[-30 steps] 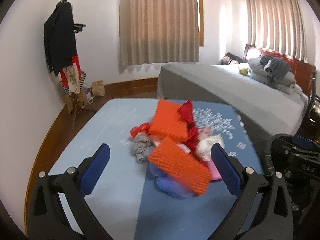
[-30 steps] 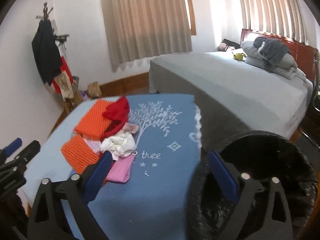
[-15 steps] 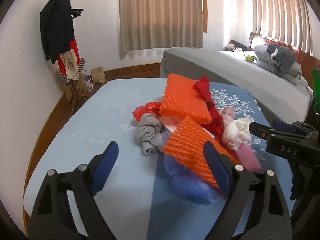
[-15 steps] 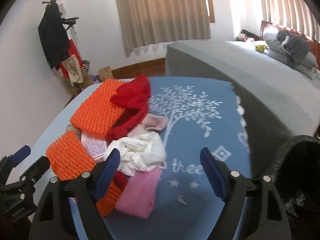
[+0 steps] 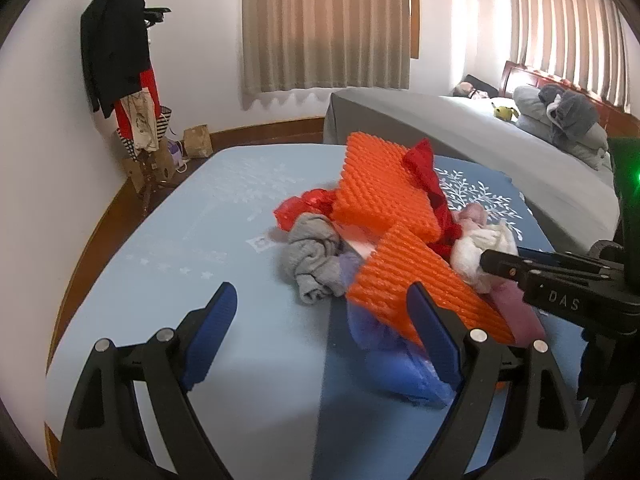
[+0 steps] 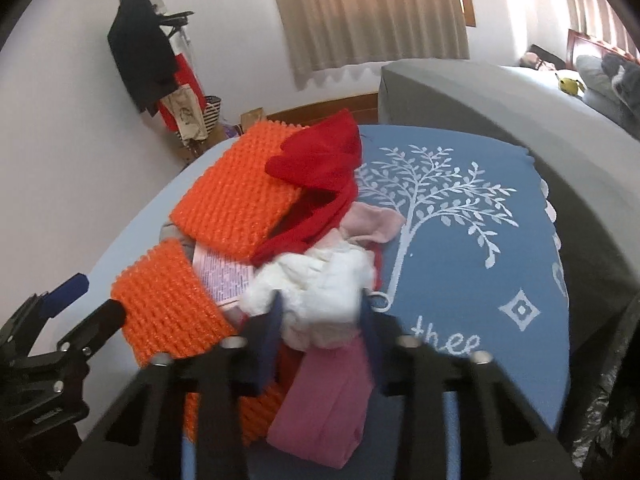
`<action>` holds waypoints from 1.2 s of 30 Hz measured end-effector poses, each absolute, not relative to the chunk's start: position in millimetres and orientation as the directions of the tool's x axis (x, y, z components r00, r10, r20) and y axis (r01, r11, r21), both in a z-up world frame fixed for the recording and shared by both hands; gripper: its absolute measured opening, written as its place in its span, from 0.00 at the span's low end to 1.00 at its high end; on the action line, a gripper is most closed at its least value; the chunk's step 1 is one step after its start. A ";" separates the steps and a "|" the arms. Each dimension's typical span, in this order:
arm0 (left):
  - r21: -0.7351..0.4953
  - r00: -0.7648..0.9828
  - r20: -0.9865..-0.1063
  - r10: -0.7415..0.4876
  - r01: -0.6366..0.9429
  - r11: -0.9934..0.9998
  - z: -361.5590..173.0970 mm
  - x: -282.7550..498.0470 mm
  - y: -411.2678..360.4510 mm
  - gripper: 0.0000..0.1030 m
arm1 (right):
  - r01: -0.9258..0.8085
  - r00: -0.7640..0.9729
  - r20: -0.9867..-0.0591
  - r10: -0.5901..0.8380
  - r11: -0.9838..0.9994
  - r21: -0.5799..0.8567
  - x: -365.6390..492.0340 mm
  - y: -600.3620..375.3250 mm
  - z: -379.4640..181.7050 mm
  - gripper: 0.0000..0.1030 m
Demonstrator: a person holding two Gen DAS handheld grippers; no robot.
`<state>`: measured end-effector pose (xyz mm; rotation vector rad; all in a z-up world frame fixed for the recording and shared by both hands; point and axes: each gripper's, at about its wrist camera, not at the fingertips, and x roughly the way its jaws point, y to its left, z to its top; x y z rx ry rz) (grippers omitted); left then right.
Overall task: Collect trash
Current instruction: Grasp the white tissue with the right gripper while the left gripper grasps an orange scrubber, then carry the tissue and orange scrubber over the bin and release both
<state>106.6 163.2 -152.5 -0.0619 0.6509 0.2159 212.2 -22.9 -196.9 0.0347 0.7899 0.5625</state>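
Observation:
A trash pile lies on the blue blanket [image 5: 224, 240]: two orange foam nets [image 5: 384, 196] [image 6: 236, 196], a red cloth [image 6: 320, 160], a grey rag [image 5: 316, 260], a white crumpled wad [image 6: 320, 292], a pink piece [image 6: 328, 404] and a blue plastic bag [image 5: 400, 364]. My right gripper [image 6: 320, 320] is closing, and its blue pads press on both sides of the white wad. Its dark finger [image 5: 504, 266] reaches the wad from the right in the left wrist view. My left gripper [image 5: 320, 292] stands open just short of the grey rag, with nothing between its fingers.
A black trash bag [image 6: 604, 408] gapes at the right edge of the blanket. A grey bed [image 5: 480, 140] runs behind the pile. A coat rack [image 5: 120, 52] with clothes and bags stands by the far wall. The blanket's left half holds only a small paper scrap [image 5: 260, 243].
My right gripper came in over the pile from the bag side and its jaws narrowed around the white wad. My left gripper dropped closer to the pile and stayed open.

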 end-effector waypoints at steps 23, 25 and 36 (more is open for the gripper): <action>-0.104 0.775 -0.632 -0.010 -0.073 0.992 -159.4 124.7 123.2 0.16 | -0.441 0.626 -0.609 0.487 0.865 0.239 181.2 -74.5 -163.4 0.21; -0.102 0.789 -0.614 -0.004 -0.074 0.992 -152.2 121.7 121.2 0.14 | -0.446 0.632 -0.596 0.495 0.862 0.243 180.7 -74.7 -159.0 0.21; -0.119 0.820 -0.572 -0.017 -0.063 0.991 -133.7 116.0 113.8 0.11 | -0.443 0.639 -0.574 0.512 0.855 0.270 183.0 -82.1 -144.7 0.21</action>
